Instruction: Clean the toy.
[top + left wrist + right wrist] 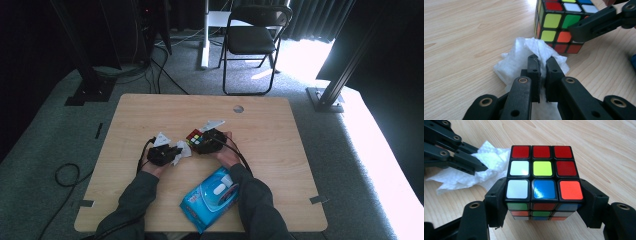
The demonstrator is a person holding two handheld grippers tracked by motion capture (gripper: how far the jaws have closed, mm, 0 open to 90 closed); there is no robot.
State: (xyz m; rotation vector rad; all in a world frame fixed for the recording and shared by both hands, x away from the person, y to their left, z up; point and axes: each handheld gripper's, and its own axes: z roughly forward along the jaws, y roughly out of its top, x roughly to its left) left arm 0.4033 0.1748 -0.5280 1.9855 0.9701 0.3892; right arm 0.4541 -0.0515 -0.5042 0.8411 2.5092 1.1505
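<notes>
A scrambled puzzle cube (195,138) (543,177) (556,22) rests on the wooden table (280,150). My right gripper (202,144) (543,206) is shut on it, one jaw against each side. A crumpled white wipe (524,53) (183,150) (486,166) lies just left of the cube, touching its lower edge. My left gripper (176,151) (543,66) is shut on the wipe, its jaws pinching a fold of it. In the right gripper view the left gripper's fingers (466,161) come in from the upper left with the wipe between them.
A blue pack of wet wipes (212,197) lies near the table's front edge between the person's forearms. A round cable hole (238,108) sits near the far edge. A black folding chair (252,40) and stand legs are on the floor beyond the table.
</notes>
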